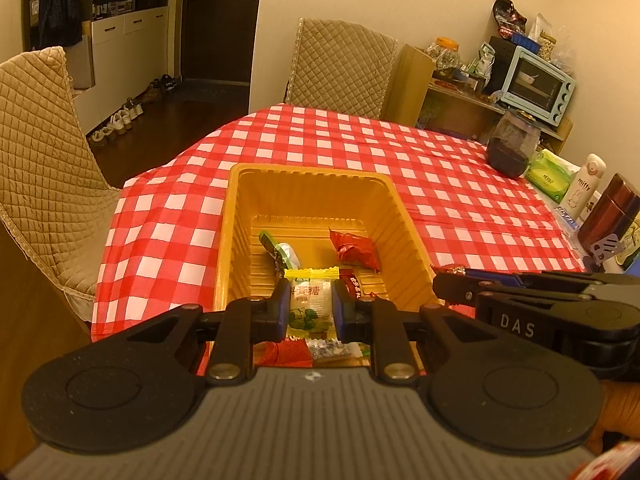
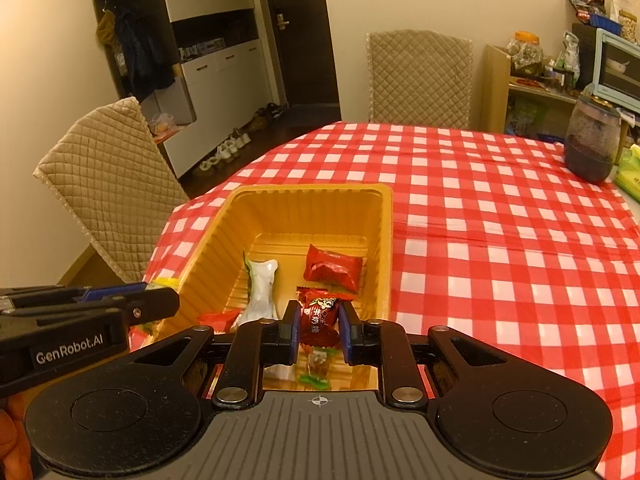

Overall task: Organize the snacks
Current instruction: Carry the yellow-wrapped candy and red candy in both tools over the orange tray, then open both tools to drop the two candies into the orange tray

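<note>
Dark jar (image 1: 511, 148) (far corner) beside tissue pack (image 1: 549, 174).

Dark jar (image 1: 511, 148) beside green tissue pack (image 1: 548, 175); toaster oven (image 1: 538, 85) behind.

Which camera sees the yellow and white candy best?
The left wrist view. There the yellow and white candy sits right in the middle, squeezed by the left gripper, with its green picture showing. In the right wrist view only a bit of its yellow edge peeks past the left gripper, beside the tray.
</note>
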The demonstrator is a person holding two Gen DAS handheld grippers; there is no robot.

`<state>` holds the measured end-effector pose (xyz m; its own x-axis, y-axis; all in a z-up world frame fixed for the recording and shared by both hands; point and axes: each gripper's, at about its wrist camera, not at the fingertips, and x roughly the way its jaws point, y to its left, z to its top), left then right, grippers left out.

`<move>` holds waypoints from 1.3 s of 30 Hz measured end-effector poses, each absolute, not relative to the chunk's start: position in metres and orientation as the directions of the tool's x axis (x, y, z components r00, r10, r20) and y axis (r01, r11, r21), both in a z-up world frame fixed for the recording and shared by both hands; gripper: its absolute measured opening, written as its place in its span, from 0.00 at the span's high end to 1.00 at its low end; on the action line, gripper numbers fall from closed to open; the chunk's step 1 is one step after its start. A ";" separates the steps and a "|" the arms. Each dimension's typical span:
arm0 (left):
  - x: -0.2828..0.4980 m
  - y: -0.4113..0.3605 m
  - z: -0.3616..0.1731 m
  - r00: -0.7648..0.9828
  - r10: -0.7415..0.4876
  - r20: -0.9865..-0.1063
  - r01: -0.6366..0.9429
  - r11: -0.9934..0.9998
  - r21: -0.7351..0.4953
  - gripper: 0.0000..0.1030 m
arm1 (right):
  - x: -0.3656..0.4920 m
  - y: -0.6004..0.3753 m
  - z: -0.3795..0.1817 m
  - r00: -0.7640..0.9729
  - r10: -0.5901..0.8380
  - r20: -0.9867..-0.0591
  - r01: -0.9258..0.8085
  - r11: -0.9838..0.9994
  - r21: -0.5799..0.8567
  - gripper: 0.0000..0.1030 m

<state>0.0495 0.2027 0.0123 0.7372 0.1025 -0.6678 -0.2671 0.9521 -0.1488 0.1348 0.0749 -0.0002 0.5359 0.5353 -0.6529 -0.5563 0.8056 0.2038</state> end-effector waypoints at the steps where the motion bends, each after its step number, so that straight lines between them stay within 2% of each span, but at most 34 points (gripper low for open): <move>1: 0.052 0.204 0.011 0.735 0.101 -0.670 -0.267 0.952 -0.149 0.81 | 0.138 0.077 -0.002 0.533 0.536 -0.655 -0.557 0.805 0.205 0.80; 20: 0.096 0.220 -0.016 0.714 0.087 -0.694 -0.255 0.956 -0.143 0.81 | 0.178 0.097 -0.028 0.507 0.535 -0.676 -0.556 0.802 0.217 0.80; 23: 0.100 0.223 -0.019 0.714 0.086 -0.695 -0.255 0.956 -0.143 0.80 | 0.182 0.100 -0.030 0.503 0.537 -0.677 -0.557 0.801 0.221 0.80; 25: 0.103 0.223 -0.020 0.708 0.094 -0.700 -0.256 0.958 -0.130 0.75 | 0.183 0.101 -0.032 0.501 0.537 -0.678 -0.557 0.800 0.222 0.80; 39: 0.100 0.228 -0.027 0.695 0.104 -0.712 -0.271 0.955 -0.124 0.75 | 0.187 0.106 -0.037 0.486 0.546 -0.682 -0.559 0.794 0.238 0.80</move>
<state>0.0996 0.2283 -0.0273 0.6947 0.1042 -0.7117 -0.2706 0.9546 -0.1243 0.1869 0.1058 -0.0365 0.4857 0.5464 -0.6824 -0.5595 0.7941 0.2376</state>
